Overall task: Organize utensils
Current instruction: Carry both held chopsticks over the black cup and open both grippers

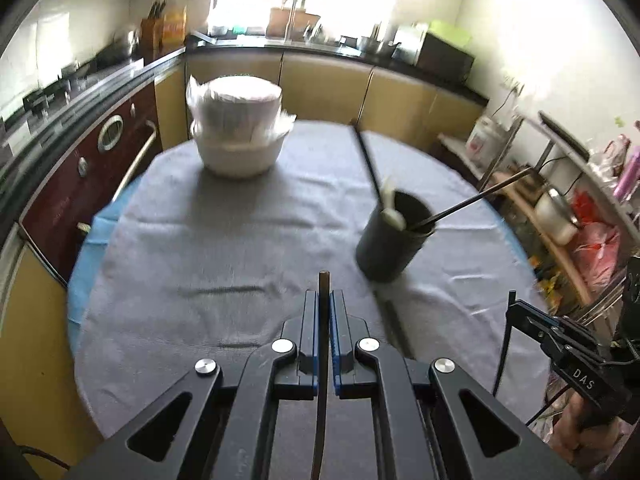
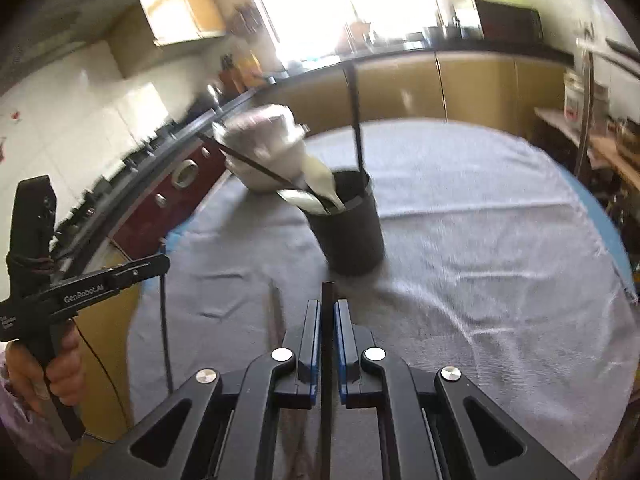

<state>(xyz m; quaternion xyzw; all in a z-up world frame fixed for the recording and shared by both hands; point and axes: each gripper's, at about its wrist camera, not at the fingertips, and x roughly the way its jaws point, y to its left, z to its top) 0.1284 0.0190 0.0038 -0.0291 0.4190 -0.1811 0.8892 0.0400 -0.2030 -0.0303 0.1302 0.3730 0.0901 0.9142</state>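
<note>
Near the bench's right edge stands a dark holder cup (image 1: pixel 394 236), with two black chopsticks (image 1: pixel 370 162) and pale spoons (image 1: pixel 390 208) leaning out of it. At the far left corner of the grey-clothed bench (image 1: pixel 240 240) sits a white covered bowl stack (image 1: pixel 238 128). Over the near edge, the left gripper (image 1: pixel 324 304) is clamped on a dark chopstick (image 1: pixel 323 360); the right gripper (image 2: pixel 328 312) is likewise closed on another chopstick (image 2: pixel 328 360), each stick upright between the blue pads.

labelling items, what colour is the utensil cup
Black; the utensil cup shows best in the left wrist view.
</note>
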